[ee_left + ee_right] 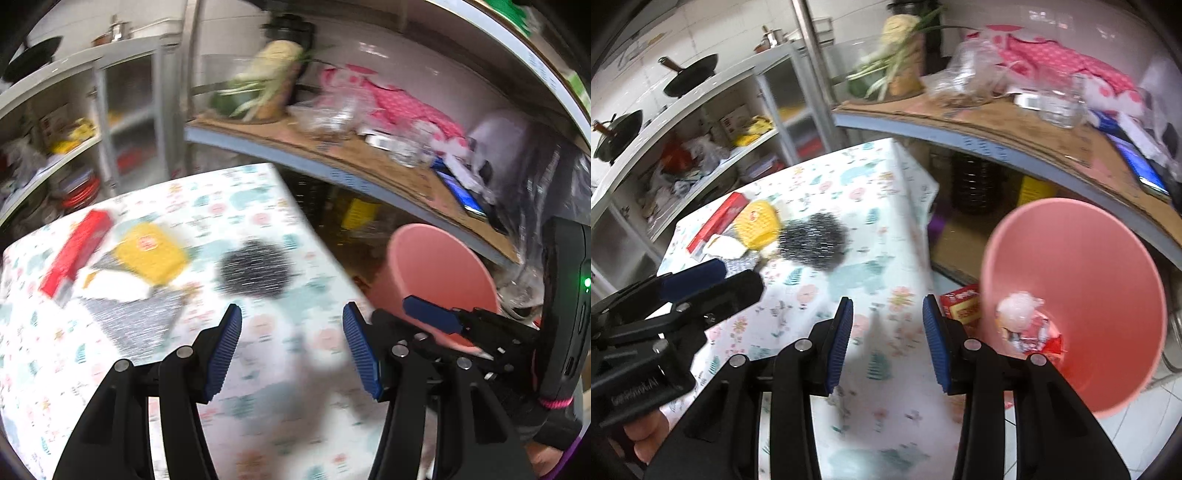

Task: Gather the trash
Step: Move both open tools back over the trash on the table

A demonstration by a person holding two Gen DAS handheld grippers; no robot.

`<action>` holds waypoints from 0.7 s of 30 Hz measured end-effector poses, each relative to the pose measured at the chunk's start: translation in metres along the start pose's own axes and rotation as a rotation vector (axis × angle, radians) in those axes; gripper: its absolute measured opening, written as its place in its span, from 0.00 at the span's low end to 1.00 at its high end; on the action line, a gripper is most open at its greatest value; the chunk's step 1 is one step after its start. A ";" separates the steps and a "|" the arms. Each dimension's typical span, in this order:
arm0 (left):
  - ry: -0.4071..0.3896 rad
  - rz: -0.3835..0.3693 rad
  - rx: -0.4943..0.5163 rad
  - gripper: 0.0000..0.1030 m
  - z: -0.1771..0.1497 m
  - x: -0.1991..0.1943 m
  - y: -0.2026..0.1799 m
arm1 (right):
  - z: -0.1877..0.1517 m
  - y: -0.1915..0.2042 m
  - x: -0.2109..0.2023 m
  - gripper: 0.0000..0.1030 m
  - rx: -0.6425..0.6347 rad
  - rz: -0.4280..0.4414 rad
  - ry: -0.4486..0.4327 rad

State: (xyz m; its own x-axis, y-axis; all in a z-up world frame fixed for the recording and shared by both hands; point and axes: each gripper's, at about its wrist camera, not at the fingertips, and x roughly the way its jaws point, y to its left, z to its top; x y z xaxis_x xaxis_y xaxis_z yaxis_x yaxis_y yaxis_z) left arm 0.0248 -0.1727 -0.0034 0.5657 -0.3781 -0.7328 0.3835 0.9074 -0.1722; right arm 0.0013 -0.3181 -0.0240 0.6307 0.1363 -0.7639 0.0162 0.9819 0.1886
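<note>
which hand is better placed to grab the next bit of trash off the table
Left, probably. The left tool hangs open over the patterned tablecloth, nearer the yellow packet; the right tool sits at the table's edge beside the pink plastic bin.

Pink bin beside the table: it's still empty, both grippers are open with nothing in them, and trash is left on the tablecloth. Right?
Not quite: the pink bin is not empty. The right wrist view shows a crumpled white wad and a red wrapper at its bottom. The rest holds: the left gripper and right gripper are open and hold nothing, and trash, including a yellow packet, remains on the tablecloth.
</note>
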 end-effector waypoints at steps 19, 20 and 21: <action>-0.003 0.158 -0.290 0.55 -0.006 -0.009 0.156 | 0.041 0.049 0.048 0.46 -0.078 0.112 0.009; 0.001 0.149 -0.303 0.55 -0.003 -0.006 0.159 | 0.042 0.049 0.051 0.46 -0.079 0.112 0.010; 0.004 0.143 -0.310 0.55 -0.001 -0.003 0.159 | 0.043 0.049 0.053 0.46 -0.079 0.112 0.013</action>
State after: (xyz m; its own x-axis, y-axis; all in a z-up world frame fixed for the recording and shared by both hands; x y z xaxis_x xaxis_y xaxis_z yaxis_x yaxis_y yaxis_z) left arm 0.0837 -0.0267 -0.0288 0.5947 -0.2426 -0.7665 0.0597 0.9641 -0.2588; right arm 0.0690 -0.2688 -0.0289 0.6151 0.2466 -0.7489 -0.1151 0.9677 0.2241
